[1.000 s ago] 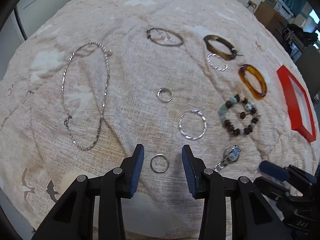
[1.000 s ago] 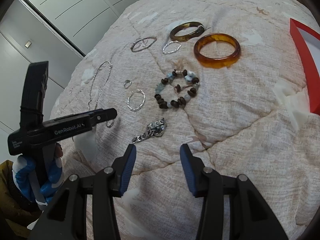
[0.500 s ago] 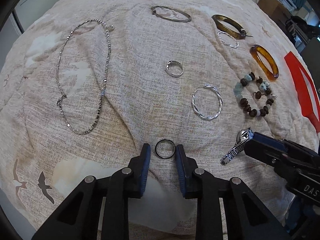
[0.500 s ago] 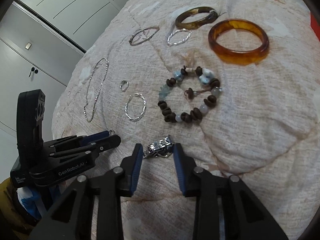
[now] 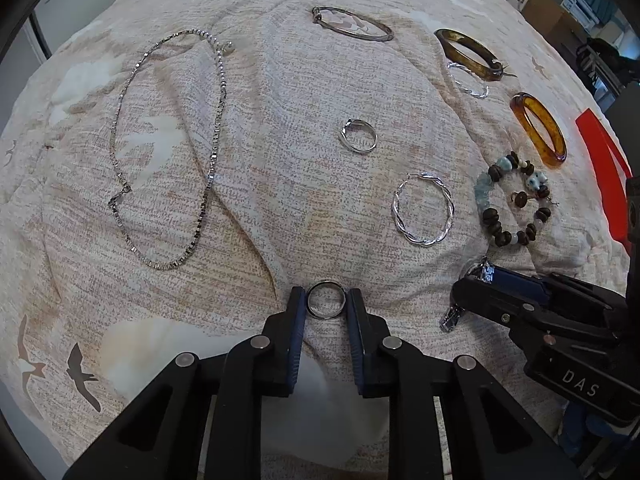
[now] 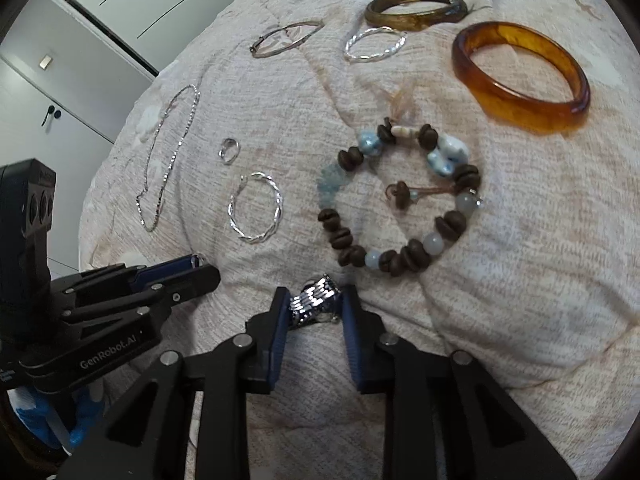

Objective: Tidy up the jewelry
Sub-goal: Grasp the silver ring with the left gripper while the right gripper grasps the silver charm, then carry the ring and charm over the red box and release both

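- Left hand-held gripper [image 5: 326, 304] is clenched on a plain round silver metal ring [image 5: 325, 301], over the woven beige bedspread [image 5: 280, 168].
- Right hand-held gripper [image 6: 314, 307] grasps a shiny linked metal watch band [image 6: 316, 298]; a brown-and-blue beaded bracelet [image 6: 400, 196] lies just ahead.

Left wrist view, close and low over the quilt [image 5: 280, 80], facing forward, right wrist view likewise, nearer the bead bracelet [image 6: 400, 200], both sharing hoop [image 5: 423, 210], necklace [image 6: 168, 160], each other's gripper at frame edge.

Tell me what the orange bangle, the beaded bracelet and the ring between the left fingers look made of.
Orange bangle: glossy translucent amber, probably resin or plastic; light glows through it.
Beaded bracelet: matte dark brown beads, likely wood or seeds, mixed with pale blue and milky beads that look like stone or glazed ceramic.
Ring: polished silver-coloured metal, with bright reflections.
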Motion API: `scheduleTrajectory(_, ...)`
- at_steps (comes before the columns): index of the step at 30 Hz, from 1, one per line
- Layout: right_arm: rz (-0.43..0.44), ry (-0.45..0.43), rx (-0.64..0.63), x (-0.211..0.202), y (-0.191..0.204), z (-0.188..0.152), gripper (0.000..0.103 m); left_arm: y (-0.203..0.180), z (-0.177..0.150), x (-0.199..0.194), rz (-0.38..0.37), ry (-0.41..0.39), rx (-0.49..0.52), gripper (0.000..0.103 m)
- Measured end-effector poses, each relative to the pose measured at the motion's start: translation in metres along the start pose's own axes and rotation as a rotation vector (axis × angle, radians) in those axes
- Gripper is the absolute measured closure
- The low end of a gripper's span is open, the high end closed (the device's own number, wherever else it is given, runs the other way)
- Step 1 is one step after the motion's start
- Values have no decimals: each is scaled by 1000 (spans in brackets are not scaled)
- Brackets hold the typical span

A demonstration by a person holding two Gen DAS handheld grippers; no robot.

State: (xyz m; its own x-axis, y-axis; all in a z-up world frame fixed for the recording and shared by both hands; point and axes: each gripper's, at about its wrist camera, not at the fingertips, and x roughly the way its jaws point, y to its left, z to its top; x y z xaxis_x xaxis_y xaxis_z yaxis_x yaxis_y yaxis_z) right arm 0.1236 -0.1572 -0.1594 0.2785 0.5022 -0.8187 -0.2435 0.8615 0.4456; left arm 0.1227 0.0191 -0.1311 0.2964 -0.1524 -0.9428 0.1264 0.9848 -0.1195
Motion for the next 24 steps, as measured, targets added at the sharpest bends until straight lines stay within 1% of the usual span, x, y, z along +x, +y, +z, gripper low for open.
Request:
scheduleTrajectory(2, -13, -7, -16, -5, 4, -3, 81, -3, 3, 3, 2, -6, 2, 83)
scheduleTrajectory(5, -8, -34, -24, -15, 7, -5, 82, -8, 2, -5, 0, -26, 10, 83)
scheduleTrajectory(9, -14, -71, -41, -37, 11, -14, 82, -6, -4, -19, -27, -61, 2, 83)
scheduleTrajectory(12, -17, -92, -43, -50, 14, -19, 83, -5, -6, -35, -47, -96, -8, 83)
scheduleTrajectory(16, -15, -132, -43, -72, 20, -27, 83, -5, -11, -56, -55, -134, 1, 83)
scheduleTrajectory(21, -19, -181, -43, -103, 21, -38, 83, -17, -15, -78, -63, -164, 11, 83)
scheduleTrajectory(24, -26, -217, -37, -119, 22, -41, 83, -29, -14, -91, -92, -185, 17, 83)
